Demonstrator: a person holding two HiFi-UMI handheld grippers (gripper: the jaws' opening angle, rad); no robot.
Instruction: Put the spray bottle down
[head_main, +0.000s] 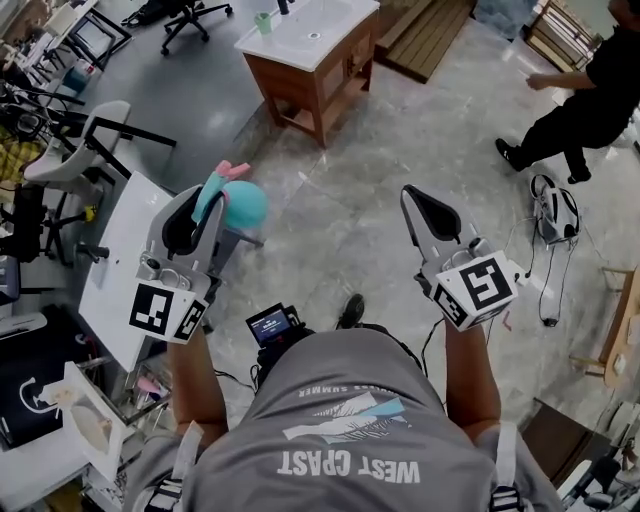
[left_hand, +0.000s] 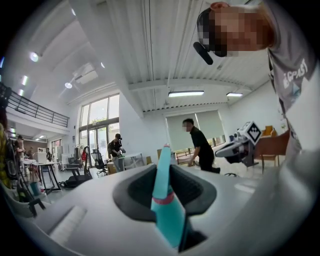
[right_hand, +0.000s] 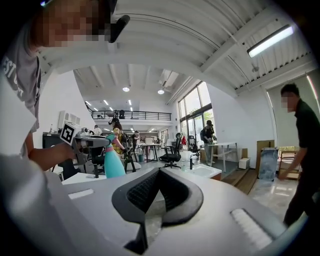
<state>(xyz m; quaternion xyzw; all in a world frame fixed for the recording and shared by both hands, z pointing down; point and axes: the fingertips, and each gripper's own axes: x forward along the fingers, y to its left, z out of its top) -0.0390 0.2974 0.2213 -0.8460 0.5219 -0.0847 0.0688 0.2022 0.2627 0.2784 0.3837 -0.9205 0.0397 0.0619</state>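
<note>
In the head view my left gripper (head_main: 207, 205) is shut on the neck of a teal spray bottle (head_main: 243, 203) with a pink trigger. The bottle's round body sticks out to the right of the fingers, in the air beside the white table (head_main: 115, 270). The left gripper view shows the teal bottle (left_hand: 167, 210) pinched between the dark pads (left_hand: 135, 192). My right gripper (head_main: 414, 197) is held level over the tiled floor, shut, with nothing between its fingers. From the right gripper view (right_hand: 159, 172) the bottle (right_hand: 113, 162) hangs below the left gripper (right_hand: 92, 142).
A wooden washstand (head_main: 310, 85) with a white top and a green cup (head_main: 263, 22) stands ahead. A person in black (head_main: 580, 110) bends at the far right. A white device with cables (head_main: 555, 210) lies on the floor. Chairs and desks crowd the left.
</note>
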